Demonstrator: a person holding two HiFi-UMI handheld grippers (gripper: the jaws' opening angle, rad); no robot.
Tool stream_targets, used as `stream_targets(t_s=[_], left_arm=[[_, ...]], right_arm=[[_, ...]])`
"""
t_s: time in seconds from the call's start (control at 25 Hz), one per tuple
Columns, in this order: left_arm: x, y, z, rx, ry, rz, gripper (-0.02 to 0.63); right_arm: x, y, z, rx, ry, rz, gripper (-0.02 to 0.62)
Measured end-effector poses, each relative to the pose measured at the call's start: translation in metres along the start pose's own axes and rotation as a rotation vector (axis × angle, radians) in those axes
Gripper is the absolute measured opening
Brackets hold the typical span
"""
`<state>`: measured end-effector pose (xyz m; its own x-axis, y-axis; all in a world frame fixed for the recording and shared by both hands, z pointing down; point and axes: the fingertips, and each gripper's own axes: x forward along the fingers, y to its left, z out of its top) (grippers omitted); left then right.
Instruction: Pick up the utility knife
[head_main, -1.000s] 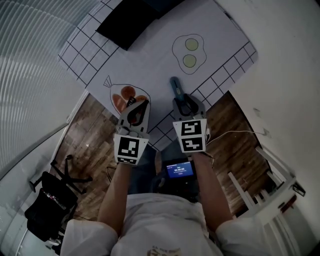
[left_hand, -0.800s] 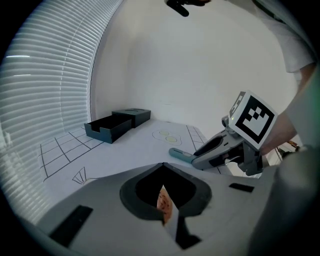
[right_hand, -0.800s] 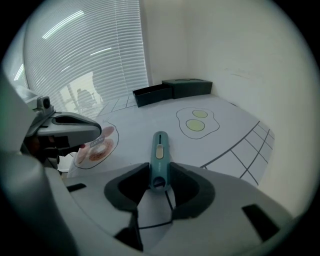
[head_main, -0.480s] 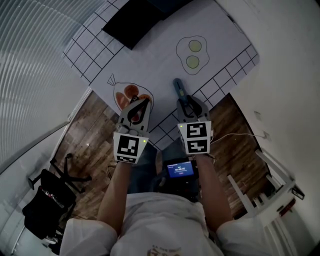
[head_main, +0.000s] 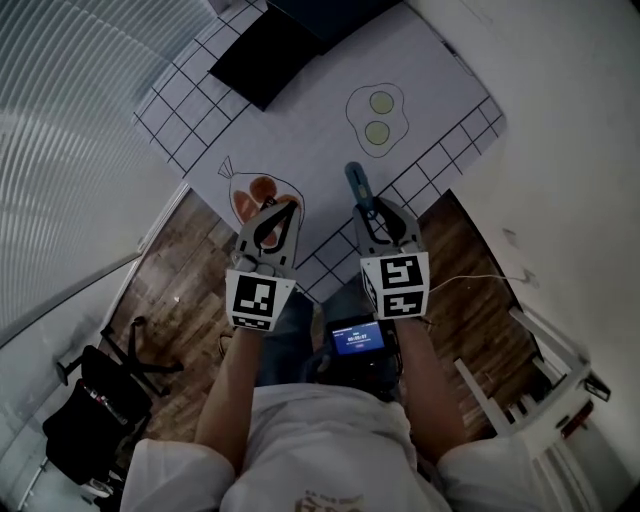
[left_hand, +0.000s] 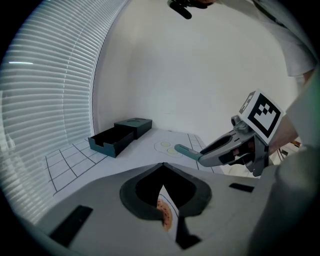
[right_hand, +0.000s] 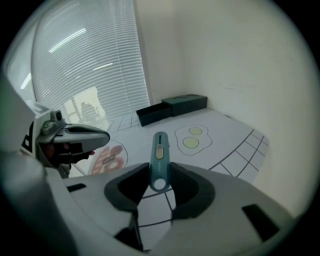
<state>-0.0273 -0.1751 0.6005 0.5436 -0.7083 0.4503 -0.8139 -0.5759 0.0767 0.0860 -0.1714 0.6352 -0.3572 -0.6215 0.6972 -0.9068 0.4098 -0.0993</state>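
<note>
**Utility knife clamped in right gripper over near table edge**

The teal utility knife (right_hand: 159, 155) is gripped at its butt end, over the near edge of the table (head_main: 300, 130). Its long axis runs straight on from the gripper, nose pointing away from the person toward the fried-egg drawing (head_main: 377, 115), slider face up. The right gripper (right_hand: 159, 176) has just been closing, and its pads now press the knife's sides. The left gripper (left_hand: 163, 167) is beside it, jaws together and empty.
</note>
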Motion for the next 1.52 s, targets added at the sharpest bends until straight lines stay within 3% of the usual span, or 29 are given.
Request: stream_targets(t_s=[0.44, 0.68, 0.92, 1.52], left_arm=[[-0.027, 0.001, 0.075, 0.027, -0.135, 0.022, 0.006], [-0.044, -0.002, 0.114, 0.063, -0.207, 0.009, 0.006], [-0.068, 0.018, 0.156, 0.064, -0.296, 0.051, 0.006], [-0.123, 0.009, 0.235, 0.124, -0.449, 0.075, 0.006]], right_arm=[[-0.052, 0.001, 0.062, -0.006, -0.159, 0.015, 0.137], [-0.084, -0.001, 0.093, 0.074, -0.263, 0.004, 0.137], [-0.119, -0.003, 0.125, 0.051, -0.327, -0.027, 0.136], [-0.195, 0.010, 0.203, 0.023, -0.587, -0.046, 0.137]])
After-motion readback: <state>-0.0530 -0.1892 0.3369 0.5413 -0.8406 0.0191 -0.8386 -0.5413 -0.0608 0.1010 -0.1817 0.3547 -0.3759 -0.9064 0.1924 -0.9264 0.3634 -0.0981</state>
